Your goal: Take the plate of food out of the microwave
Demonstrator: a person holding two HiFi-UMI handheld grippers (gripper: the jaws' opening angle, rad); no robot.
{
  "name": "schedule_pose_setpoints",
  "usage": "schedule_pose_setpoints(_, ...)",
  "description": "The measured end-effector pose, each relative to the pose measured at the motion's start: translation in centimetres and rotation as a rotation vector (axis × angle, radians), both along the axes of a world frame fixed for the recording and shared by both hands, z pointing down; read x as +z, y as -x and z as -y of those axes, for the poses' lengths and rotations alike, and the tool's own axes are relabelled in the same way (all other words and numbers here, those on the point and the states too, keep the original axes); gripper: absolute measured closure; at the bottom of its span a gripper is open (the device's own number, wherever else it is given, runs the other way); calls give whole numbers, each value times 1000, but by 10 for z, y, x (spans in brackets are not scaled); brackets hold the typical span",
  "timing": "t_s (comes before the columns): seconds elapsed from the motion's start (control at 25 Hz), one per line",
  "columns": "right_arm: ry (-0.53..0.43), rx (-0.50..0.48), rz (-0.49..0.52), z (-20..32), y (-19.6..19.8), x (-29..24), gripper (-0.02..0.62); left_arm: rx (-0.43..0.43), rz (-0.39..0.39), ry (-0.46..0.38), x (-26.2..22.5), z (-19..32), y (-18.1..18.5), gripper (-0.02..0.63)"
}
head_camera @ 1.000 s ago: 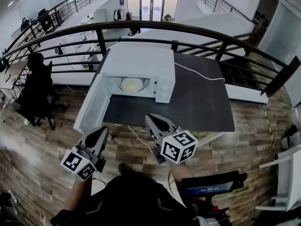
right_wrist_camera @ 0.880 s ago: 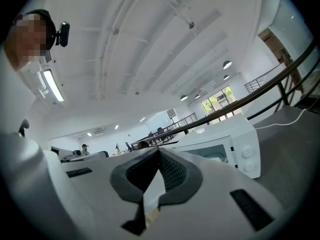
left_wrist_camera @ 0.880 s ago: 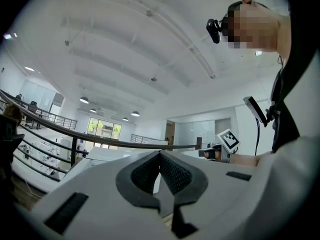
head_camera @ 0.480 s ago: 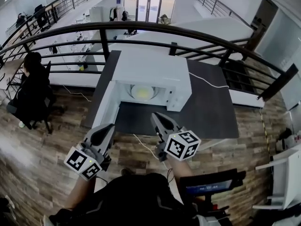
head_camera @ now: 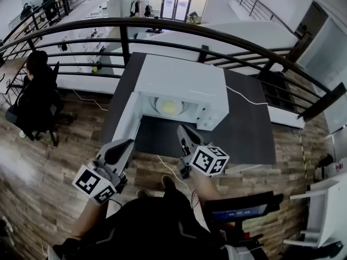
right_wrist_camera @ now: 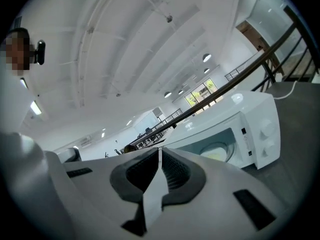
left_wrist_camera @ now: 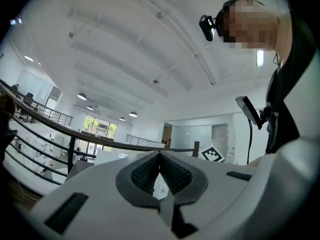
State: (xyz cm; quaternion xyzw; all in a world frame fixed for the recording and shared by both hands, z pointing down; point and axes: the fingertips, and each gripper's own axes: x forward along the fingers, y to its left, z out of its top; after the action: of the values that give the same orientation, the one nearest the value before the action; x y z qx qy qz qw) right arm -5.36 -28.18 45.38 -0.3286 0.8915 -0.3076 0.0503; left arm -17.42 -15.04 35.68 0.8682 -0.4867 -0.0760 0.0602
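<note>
A white microwave (head_camera: 181,80) stands on a black table (head_camera: 246,131), its door (head_camera: 126,124) swung open to the left. Inside it lies a pale plate of yellowish food (head_camera: 169,106); the right gripper view also shows the microwave (right_wrist_camera: 250,126) and the plate (right_wrist_camera: 216,152) ahead to the right. My right gripper (head_camera: 182,128) is shut and empty, its tip over the table's front edge, short of the opening. My left gripper (head_camera: 126,143) is shut and empty, lower left, beside the door's outer end. In their own views, the left gripper (left_wrist_camera: 160,154) and right gripper (right_wrist_camera: 160,150) show jaws meeting.
A dark curved railing (head_camera: 162,25) runs behind the table. A white cable (head_camera: 246,97) trails from the microwave across the table, and another cable (head_camera: 165,167) lies on the wooden floor. A person (head_camera: 33,93) sits at the far left. A dark stand (head_camera: 238,210) is at my lower right.
Both grippers have moved forward towards the table and microwave, and the microwave appears closer and larger. The right gripper's tip now reaches over the table's front edge. Both stayed shut.
</note>
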Motion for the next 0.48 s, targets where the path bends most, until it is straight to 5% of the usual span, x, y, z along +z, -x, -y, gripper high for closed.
schedule_pose_setpoints(0.48,326,88,191,86,1,108,479,-151,17,39,-1,37,22,601)
